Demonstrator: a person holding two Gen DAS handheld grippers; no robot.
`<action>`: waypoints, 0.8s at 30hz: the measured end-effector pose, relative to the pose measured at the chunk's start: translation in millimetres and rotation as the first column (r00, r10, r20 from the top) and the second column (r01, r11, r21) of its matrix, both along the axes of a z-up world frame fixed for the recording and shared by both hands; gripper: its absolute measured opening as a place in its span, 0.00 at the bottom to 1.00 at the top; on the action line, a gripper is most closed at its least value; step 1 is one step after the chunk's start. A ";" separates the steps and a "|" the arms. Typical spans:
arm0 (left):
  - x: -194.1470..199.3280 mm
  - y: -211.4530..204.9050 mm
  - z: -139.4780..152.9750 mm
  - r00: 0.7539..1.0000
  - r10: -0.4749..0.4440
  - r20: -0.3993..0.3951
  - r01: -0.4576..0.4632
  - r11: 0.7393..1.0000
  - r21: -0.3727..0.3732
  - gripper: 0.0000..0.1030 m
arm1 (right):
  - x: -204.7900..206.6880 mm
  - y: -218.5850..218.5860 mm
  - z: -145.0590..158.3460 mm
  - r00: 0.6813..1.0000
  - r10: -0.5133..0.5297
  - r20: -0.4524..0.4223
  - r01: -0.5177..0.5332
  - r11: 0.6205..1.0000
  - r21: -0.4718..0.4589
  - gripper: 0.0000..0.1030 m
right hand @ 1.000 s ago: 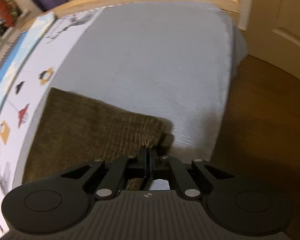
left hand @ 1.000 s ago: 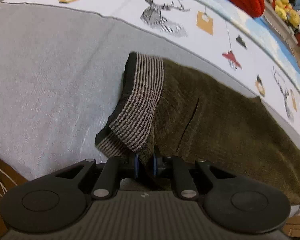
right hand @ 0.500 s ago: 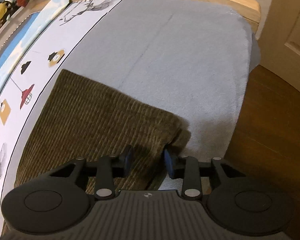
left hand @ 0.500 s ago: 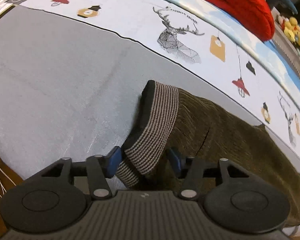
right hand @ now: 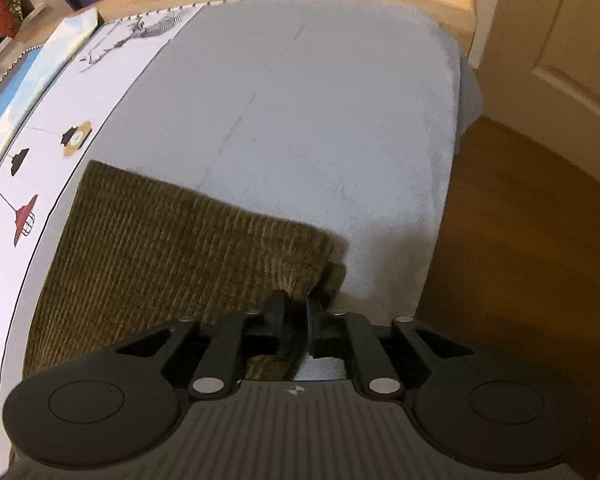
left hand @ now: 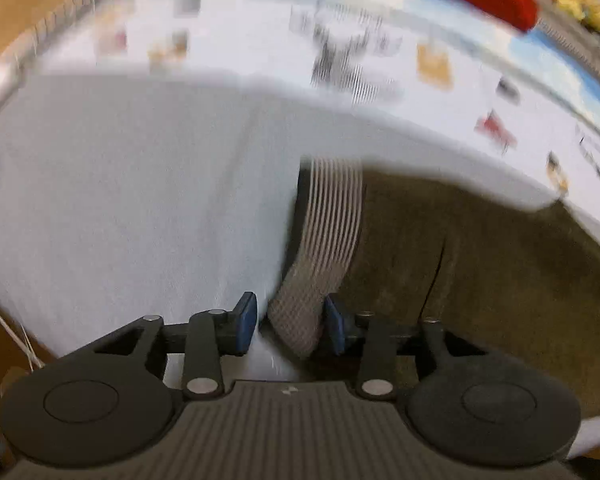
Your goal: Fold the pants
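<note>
Grey bedding (right hand: pixel 300 120) carries the olive corduroy pants (right hand: pixel 160 248), lying flat beside a printed quilt (left hand: pixel 260 40). Their striped waistband (left hand: pixel 324 240) sits loosely between the parted pads of the left gripper (left hand: pixel 290 326), not pinched. The right gripper's (right hand: pixel 296 320) jaws are closing, nearly together on the hem corner. Regrasping both ends seems underway; next, the left must clamp before lifting to fold.

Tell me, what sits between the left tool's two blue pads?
The striped waistband of the brown pants, seen in the left wrist view.
</note>
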State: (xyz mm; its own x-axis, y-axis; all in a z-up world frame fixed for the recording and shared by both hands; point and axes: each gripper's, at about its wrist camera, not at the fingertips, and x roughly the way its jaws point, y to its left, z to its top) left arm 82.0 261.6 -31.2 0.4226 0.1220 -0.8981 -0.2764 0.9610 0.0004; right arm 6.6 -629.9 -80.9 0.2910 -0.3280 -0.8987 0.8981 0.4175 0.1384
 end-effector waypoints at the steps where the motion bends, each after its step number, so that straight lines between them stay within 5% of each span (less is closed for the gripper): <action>1: -1.8 -6.0 7.1 0.999 -0.028 0.044 0.027 0.999 0.027 0.41 | 0.5 1.5 5.6 1.000 0.010 -0.003 -0.010 0.999 -0.039 0.15; 4: -0.9 -20.5 14.7 0.988 -0.103 0.113 0.103 0.995 0.003 0.41 | 3.0 9.8 24.2 0.998 0.065 0.014 -0.062 0.984 -0.164 0.28; 7: 6.9 -32.6 6.5 0.980 -0.175 0.093 0.177 0.984 -0.014 0.41 | 7.2 17.1 36.4 0.985 0.158 0.069 -0.139 0.966 -0.219 0.31; 9: 15.7 -32.0 -17.6 0.983 -0.179 -0.043 0.177 0.983 -0.042 0.40 | 14.9 21.0 31.9 0.965 0.249 0.088 -0.229 0.955 -0.188 0.33; 11: 17.0 -26.8 -36.0 0.979 -0.144 -0.146 0.143 0.989 -0.017 0.18 | 25.8 25.1 12.7 0.941 0.336 0.045 -0.332 0.940 -0.078 0.37; 13: 19.0 -23.6 -31.5 0.985 -0.121 -0.122 0.117 0.992 -0.037 0.19 | 32.0 25.7 -15.4 0.926 0.370 -0.081 -0.367 0.929 0.044 0.37; 15: 17.1 -22.4 -22.7 0.992 -0.095 -0.078 0.090 0.994 -0.057 0.20 | 31.5 23.9 -19.2 0.924 0.370 -0.101 -0.367 0.929 0.046 0.36; 19: 14.0 -30.2 1.8 0.988 -0.110 0.113 0.115 0.993 -0.040 0.25 | 29.2 24.9 0.5 0.939 0.343 -0.012 -0.343 0.939 -0.017 0.36; 24: 30.2 -36.2 -4.1 0.986 -0.092 0.137 0.105 0.991 -0.088 0.25 | 31.2 31.5 19.1 0.928 0.342 0.146 -0.336 0.939 -0.071 0.37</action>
